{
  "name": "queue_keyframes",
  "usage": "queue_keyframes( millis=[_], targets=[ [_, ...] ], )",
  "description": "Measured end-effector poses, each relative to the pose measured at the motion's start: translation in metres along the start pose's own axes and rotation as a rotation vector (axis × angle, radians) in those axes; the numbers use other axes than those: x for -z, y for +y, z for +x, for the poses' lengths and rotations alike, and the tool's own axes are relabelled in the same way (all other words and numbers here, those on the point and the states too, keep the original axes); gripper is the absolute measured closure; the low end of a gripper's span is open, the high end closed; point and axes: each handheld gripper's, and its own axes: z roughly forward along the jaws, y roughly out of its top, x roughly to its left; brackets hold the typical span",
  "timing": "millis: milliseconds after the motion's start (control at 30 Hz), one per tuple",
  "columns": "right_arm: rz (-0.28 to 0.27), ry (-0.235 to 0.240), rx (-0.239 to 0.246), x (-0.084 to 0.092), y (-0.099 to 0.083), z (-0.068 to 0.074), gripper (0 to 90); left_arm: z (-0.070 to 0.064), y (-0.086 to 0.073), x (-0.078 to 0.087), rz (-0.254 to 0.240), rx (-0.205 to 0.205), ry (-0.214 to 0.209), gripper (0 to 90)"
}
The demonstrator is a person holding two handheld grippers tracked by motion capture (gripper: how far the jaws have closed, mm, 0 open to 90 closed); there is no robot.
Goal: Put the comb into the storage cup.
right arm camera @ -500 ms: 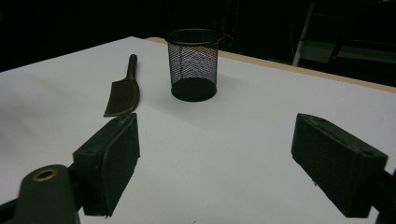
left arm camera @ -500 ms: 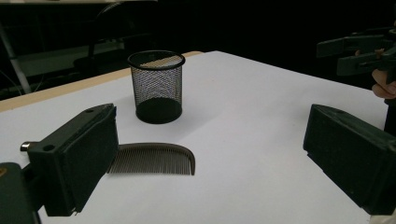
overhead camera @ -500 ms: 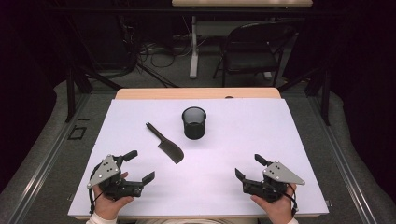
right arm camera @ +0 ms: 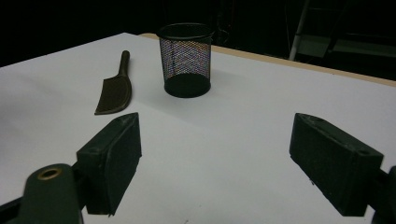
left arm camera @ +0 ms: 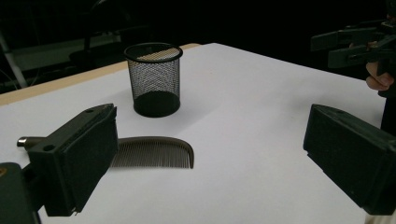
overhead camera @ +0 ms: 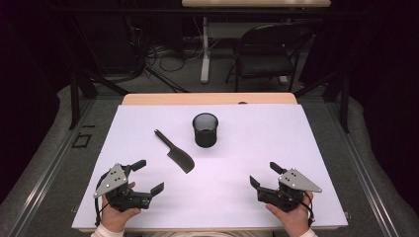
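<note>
A dark comb with a handle (overhead camera: 175, 152) lies flat on the white table (overhead camera: 276, 143), left of centre, also seen as comb (left arm camera: 154, 152) and comb (right arm camera: 115, 91). Just right of it stands a black mesh cup (overhead camera: 205, 130), upright, shown too as cup (left arm camera: 154, 79) and cup (right arm camera: 186, 59). My left gripper (overhead camera: 148, 176) rests near the front left edge, open and holding nothing; the comb lies a short way ahead of it. At the front right, my right gripper (overhead camera: 266, 174) is open too, with bare table between its jaws.
A wooden strip (overhead camera: 207, 98) edges the table's far side. Behind it stand a black chair (overhead camera: 267, 54), a white table leg (overhead camera: 204, 49) and cables on the floor. In the left gripper view, the other gripper (left arm camera: 355, 44) and a hand show at upper right.
</note>
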Motion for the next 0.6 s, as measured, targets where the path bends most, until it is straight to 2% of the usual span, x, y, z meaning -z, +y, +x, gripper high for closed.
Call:
queue_keyframes(
  millis=[100, 167, 233, 333, 400, 600],
  targets=[
    [0.004, 0.005, -0.008, -0.001, -0.001, 0.000, 16.8, 0.001, 0.000, -0.001, 0.002, 0.023, -0.025, 3.7],
    [0.005, 0.002, -0.005, -0.001, -0.002, 0.000, 17.1, 0.001, 0.001, 0.000, -0.007, 0.018, -0.011, 7.6],
    [0.016, -0.002, -0.008, -0.001, -0.002, 0.000, 17.5, 0.001, 0.001, 0.001, -0.007, 0.016, 0.001, 15.6],
    [0.017, -0.001, -0.015, -0.002, -0.002, -0.001, 17.7, 0.005, 0.002, 0.002, 0.019, 0.032, 0.026, 15.6],
    [0.015, 0.002, -0.017, -0.002, -0.002, -0.001, 17.8, 0.007, 0.003, 0.003, 0.013, 0.060, 0.038, 16.0],
    [0.023, 0.006, -0.023, -0.006, -0.003, -0.002, 18.2, 0.016, 0.010, 0.005, 0.026, 0.080, 0.076, 22.3]
  ],
)
